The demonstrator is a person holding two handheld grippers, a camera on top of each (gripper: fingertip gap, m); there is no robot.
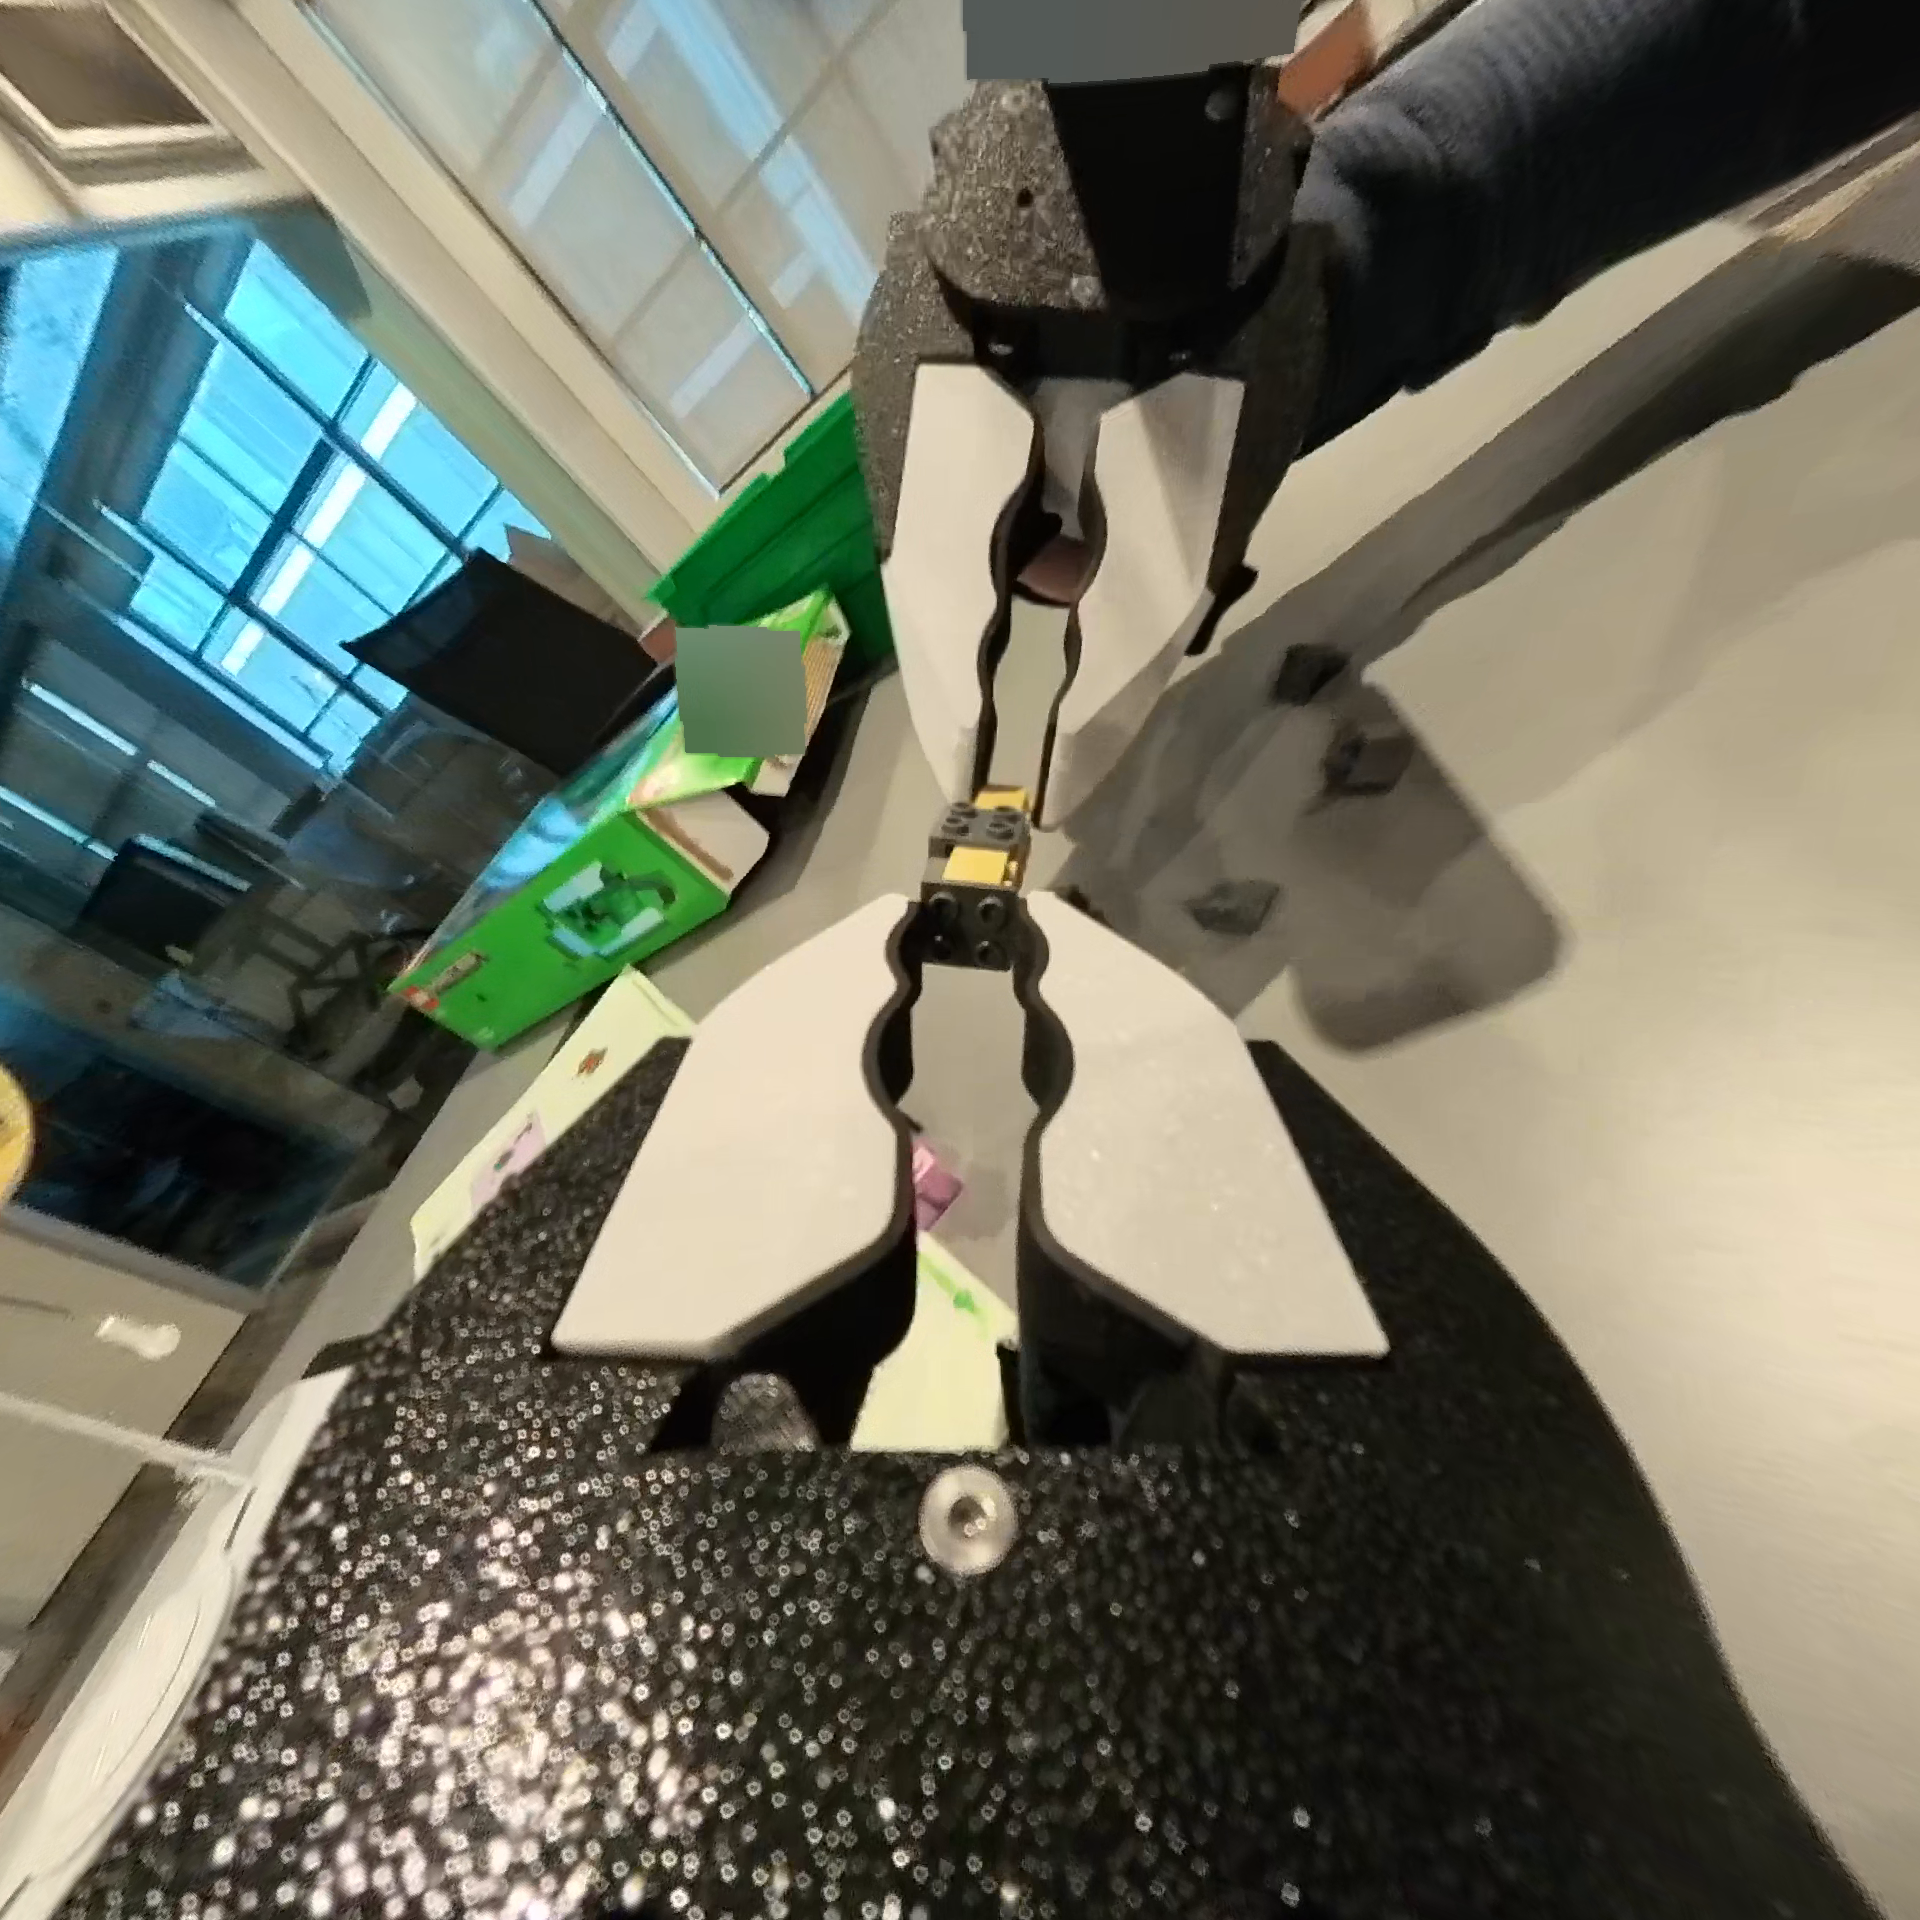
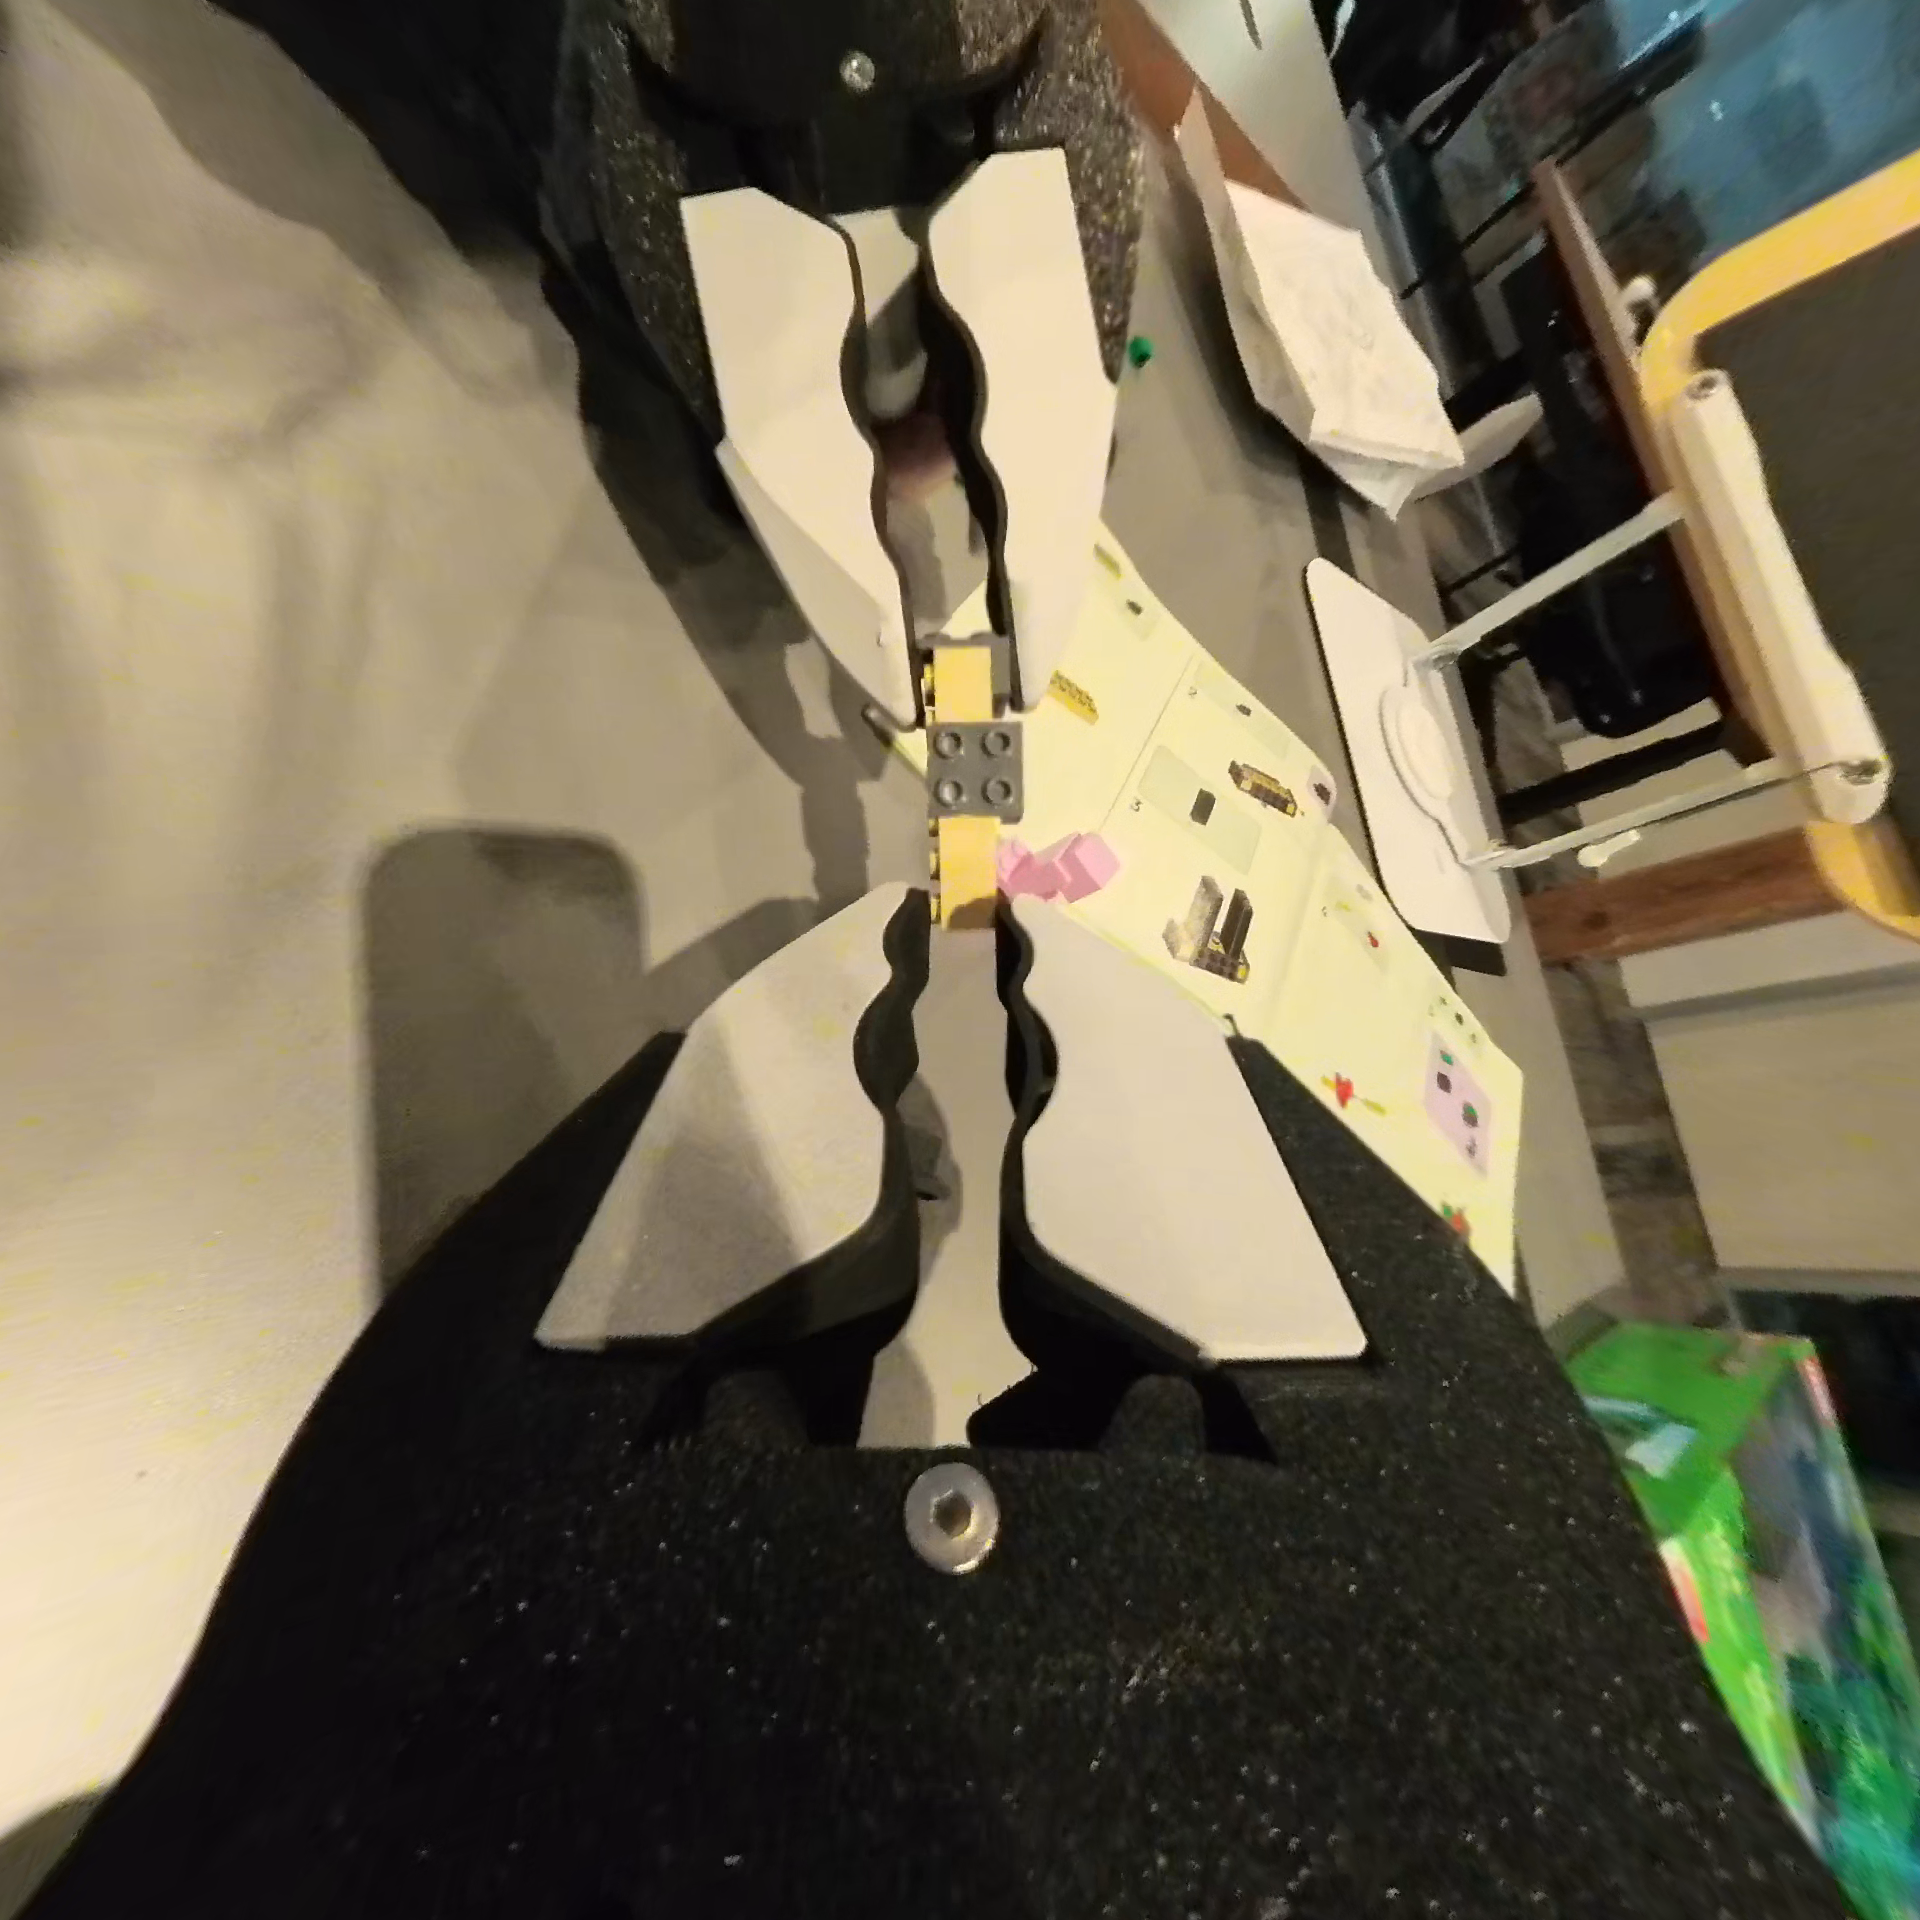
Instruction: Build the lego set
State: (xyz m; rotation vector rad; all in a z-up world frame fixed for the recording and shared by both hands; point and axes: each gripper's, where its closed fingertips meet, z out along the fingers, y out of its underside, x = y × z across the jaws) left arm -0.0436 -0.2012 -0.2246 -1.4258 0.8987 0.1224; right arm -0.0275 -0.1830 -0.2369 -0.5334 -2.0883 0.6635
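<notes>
A small Lego assembly [image 1: 983,862] of a yellow piece with dark 2x2 studded bricks on it is held in the air between my two grippers, which face each other tip to tip. In the left wrist view, my left gripper [image 1: 971,935] is shut on its near, dark end, and my right gripper [image 1: 1013,798] grips the far yellow end. In the right wrist view, my right gripper [image 2: 966,914] is shut on the near yellow end of the assembly [image 2: 975,779], and my left gripper [image 2: 966,675] holds the far end.
An open instruction booklet [image 2: 1247,831] lies on the table with pink bricks [image 2: 1060,868] on it. Loose dark pieces [image 1: 1231,904] lie on the grey table [image 1: 1662,727]. A green Lego box [image 1: 561,914], a white stand [image 2: 1423,748] and a paper bag [image 2: 1330,343] sit along the edge. Both grippers' tips are close together, under 4 cm apart.
</notes>
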